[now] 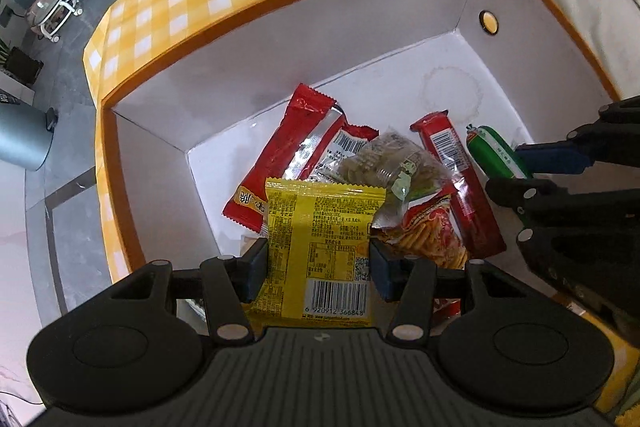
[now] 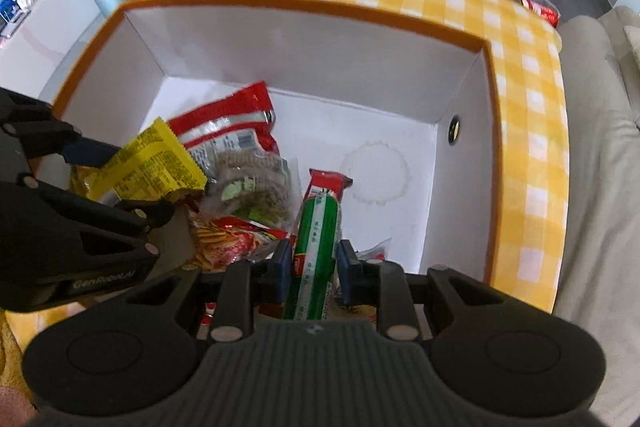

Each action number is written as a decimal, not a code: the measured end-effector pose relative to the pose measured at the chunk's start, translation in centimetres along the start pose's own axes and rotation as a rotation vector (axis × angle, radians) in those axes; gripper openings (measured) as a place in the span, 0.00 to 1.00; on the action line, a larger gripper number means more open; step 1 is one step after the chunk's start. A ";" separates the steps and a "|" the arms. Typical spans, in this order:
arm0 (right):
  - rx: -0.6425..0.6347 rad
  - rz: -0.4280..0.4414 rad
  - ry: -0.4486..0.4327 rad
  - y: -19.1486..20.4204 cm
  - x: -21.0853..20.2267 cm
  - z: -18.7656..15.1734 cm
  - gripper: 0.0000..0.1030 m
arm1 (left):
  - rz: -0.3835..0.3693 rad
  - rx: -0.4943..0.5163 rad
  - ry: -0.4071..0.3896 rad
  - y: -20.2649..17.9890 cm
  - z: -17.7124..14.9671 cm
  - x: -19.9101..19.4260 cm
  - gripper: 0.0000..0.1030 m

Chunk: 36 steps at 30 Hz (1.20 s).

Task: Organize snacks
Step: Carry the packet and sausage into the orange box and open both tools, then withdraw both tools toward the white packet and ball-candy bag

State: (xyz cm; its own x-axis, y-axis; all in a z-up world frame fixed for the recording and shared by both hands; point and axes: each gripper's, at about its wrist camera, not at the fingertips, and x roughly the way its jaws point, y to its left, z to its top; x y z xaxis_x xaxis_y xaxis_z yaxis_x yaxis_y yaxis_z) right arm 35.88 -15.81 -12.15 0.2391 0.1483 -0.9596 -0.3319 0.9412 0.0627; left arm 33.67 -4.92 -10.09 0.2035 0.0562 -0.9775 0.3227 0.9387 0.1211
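Yellow-and-white gingham covers the surface [image 2: 532, 115] under an orange-rimmed white box [image 1: 280, 67], with grey floor and a metal bin beyond. Over the box's near end, the left gripper [image 1: 318, 261] has its jaws pinching a yellow snack packet [image 1: 320, 251] by both side edges, barcode end toward the camera, the packet held above the pile and not yet resting on it. Just to its right, the right gripper [image 2: 310, 269] has its jaws closed on a green sausage stick [image 2: 318, 247], which points forward over the box interior. Both items look to be at the drop-off stage of sorting snacks into the box; the next move likely calls for lowering each a little and spreading the jaws so the packet and the stick fall clear of each other, the stick toward the bare floor on the right side. Already inside, bunched toward the left half, lie a long red wrapper [image 1: 288, 155] leaning on a second red pack, a clear bag of greenish-brown snacks [image 1: 384, 163], a red bag printed with crinkle sticks [image 1: 428, 235] and a slim red bar [image 1: 456, 171]. The box's far right floor is bare except for a faint ring stain [image 2: 376, 175], and a round grommet hole [image 1: 489, 21] shows in the right wall.
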 end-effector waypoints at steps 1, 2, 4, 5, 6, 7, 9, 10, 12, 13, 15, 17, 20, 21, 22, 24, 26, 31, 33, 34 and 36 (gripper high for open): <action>0.001 -0.003 0.011 0.0 0.3 0.0 0.20 | 0.000 0.003 0.003 0.0 0.1 0.2 0.58; 0.003 -0.006 0.018 0.0 0.5 0.0 0.20 | -0.001 0.008 0.005 -0.1 0.1 0.3 0.58; 0.010 -0.008 0.034 -0.2 0.9 0.0 0.20 | -0.003 0.018 0.008 -0.1 0.2 0.5 0.61; 0.014 -0.009 0.041 -0.2 1.1 0.0 0.20 | -0.002 0.020 0.007 -0.2 0.2 0.6 0.63; 0.016 -0.006 0.047 -0.3 1.2 -0.1 0.20 | -0.001 0.021 0.006 -0.2 0.2 0.6 0.65; 0.019 -0.001 0.052 -0.3 1.2 -0.1 0.18 | -0.002 0.025 0.005 -0.3 0.2 0.6 0.68; 0.036 0.019 0.061 -0.5 1.3 -0.1 0.17 | -0.004 0.027 0.000 -0.4 0.2 0.6 0.73; 0.044 0.024 0.063 -0.6 1.2 -0.1 0.17 | -0.010 0.025 -0.004 -0.4 0.1 0.5 0.78; 0.043 0.020 0.058 -0.5 1.0 0.0 0.18 | -0.026 0.017 -0.015 -0.3 0.1 0.3 0.85; 0.041 0.018 0.053 -0.5 0.8 0.0 0.18 | -0.034 0.015 -0.021 -0.2 0.0 0.2 0.87; 0.048 0.017 0.044 -0.5 0.4 0.0 0.20 | -0.034 -0.001 -0.037 0.0 -0.1 -0.3 0.88; 0.054 0.013 0.033 -0.5 0.0 0.0 0.28 | -0.042 -0.025 -0.046 0.5 -0.2 -0.8 0.88; 0.062 0.003 0.008 -0.4 -0.9 -0.1 0.34 | -0.063 -0.063 -0.064 1.2 -0.3 -1.8 0.88; 0.065 0.005 0.001 -0.4 -1.3 -0.1 0.36 | -0.063 -0.072 -0.072 1.4 -0.4 -2.3 0.88; 0.069 0.007 -0.007 -0.4 -1.6 -0.2 0.37 | -0.062 -0.075 -0.081 1.5 -0.5 -2.7 0.88; 0.070 0.005 -0.021 -0.2 -2.3 -0.3 0.39 | -0.058 -0.075 -0.099 1.5 -0.8 -3.5 0.88; 0.066 0.002 -0.034 0.1 -3.1 -0.4 0.41 | -0.051 -0.076 -0.121 1.5 -1.2 -4.5 0.88; 0.065 -0.011 -0.076 0.8 -5.4 -1.2 0.47 | -0.040 -0.066 -0.191 1.2 -2.5 -7.2 0.88; 0.069 -0.021 -0.106 1.1 -6.6 -1.8 0.48 | -0.033 -0.056 -0.223 1.0 -3.1 -8.3 0.88; 0.072 -0.027 -0.126 1.3 -7.4 -2.3 0.50 | -0.027 -0.052 -0.245 0.9 -3.5 -9.0 0.88; 0.077 -0.032 -0.162 1.6 -8.6 -3.2 0.54 | -0.017 -0.048 -0.283 0.6 -4.4 -10.2 0.88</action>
State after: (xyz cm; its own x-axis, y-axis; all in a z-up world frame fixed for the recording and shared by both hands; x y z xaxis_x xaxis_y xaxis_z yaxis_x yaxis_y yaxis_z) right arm 30.40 -16.56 -4.63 0.3941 0.1585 -0.9053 -0.2519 0.9659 0.0594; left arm 27.76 -3.42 -0.82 0.4503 -0.0505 -0.8915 0.2857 0.9540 0.0902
